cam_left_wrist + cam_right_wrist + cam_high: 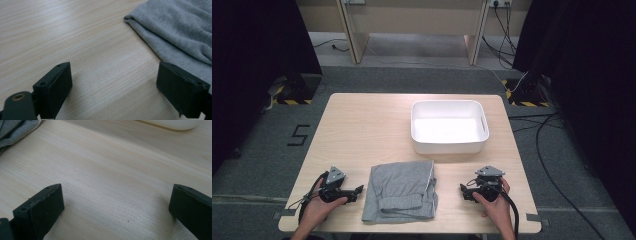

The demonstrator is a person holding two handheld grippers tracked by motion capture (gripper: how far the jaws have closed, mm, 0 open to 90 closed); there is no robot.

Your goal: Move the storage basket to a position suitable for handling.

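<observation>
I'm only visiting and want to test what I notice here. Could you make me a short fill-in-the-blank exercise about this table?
1. The folded garment lying between the two hands is ____ in colour.
2. The white tub behind the garment holds ____.
3. The left tongs and right tongs both have their jaws ____.
4. The tongs rest low over a table made of light ____.

Missing words: grey; nothing; open; wood
</observation>
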